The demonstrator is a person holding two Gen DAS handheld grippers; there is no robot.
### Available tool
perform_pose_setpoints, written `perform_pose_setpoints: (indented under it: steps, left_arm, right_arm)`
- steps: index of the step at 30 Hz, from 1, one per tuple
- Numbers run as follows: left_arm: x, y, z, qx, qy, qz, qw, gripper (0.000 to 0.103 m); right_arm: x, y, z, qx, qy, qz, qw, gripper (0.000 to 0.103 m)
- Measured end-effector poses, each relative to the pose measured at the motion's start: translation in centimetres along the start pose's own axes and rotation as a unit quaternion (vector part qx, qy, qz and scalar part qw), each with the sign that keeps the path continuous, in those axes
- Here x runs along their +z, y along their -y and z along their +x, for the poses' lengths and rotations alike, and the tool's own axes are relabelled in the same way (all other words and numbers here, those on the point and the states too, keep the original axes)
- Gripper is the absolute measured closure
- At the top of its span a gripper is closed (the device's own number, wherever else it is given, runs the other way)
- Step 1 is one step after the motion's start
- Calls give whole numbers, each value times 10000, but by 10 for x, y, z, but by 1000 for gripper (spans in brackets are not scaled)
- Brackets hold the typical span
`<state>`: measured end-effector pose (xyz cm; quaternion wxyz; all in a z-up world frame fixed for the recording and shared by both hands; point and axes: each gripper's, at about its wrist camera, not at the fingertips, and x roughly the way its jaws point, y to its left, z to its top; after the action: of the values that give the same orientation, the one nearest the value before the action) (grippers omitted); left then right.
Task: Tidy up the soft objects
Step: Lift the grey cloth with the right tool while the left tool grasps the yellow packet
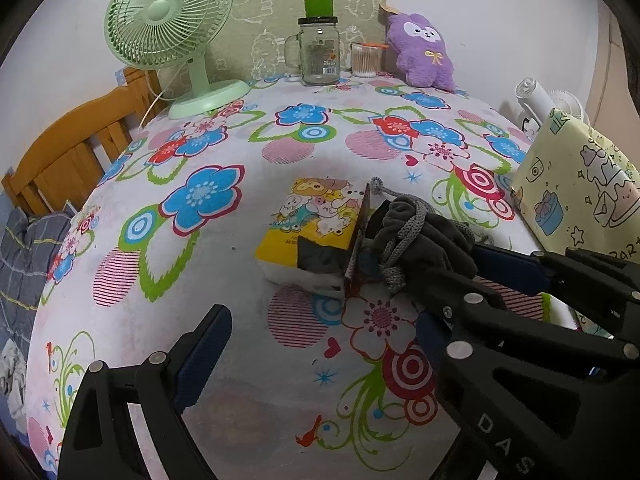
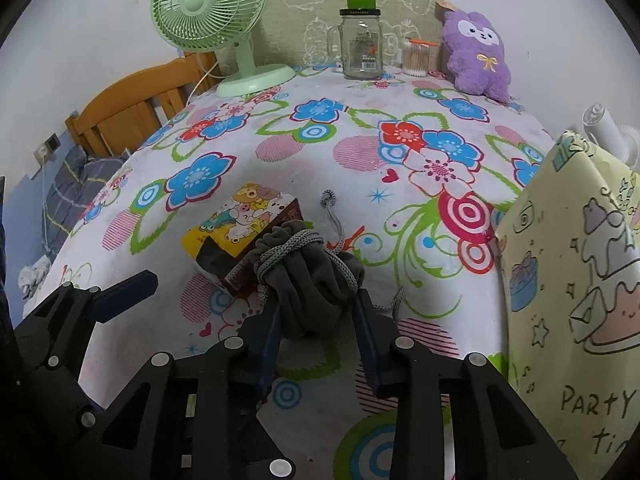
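Observation:
A grey drawstring pouch [image 2: 312,268] with a grey cord lies on the flowered tablecloth [image 2: 360,152]. It rests against a yellow cartoon tissue pack [image 2: 236,216] and a thin dark red packet [image 2: 240,276]. My right gripper [image 2: 318,300] is shut on the pouch, its blue pads pressing both sides. In the left wrist view the pouch [image 1: 424,236] sits to the right of the tissue pack [image 1: 316,216]. My left gripper [image 1: 322,320] stands open just in front of them, with only tablecloth between its fingers. A purple plush [image 2: 478,56] leans upright at the far right edge.
At the back stand a green fan [image 2: 208,8], a glass jar [image 2: 360,48] with a green cap and a tub of cotton swabs [image 2: 416,58]. A pale yellow party gift bag [image 2: 568,280] rises at the right. A wooden chair back [image 2: 128,116] is beyond the left edge.

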<state>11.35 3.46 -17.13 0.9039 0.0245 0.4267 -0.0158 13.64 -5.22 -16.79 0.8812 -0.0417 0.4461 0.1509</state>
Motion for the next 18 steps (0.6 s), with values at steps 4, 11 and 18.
perform_pose_setpoints:
  steps: [4,11,18]
  left_arm:
    - [4,1,-3,38,74,8,10000,9]
    - [15,2,-6,132,194,25,9997,8]
    - [27,-1,-2,226,263,10,9994,9]
  right_arm:
    - [1,5,-6,-40,89,73,9999,67]
    - [7,13,-15,-114,258,202,9994,67]
    - [16,15,-16,-152,373,292,9988,67]
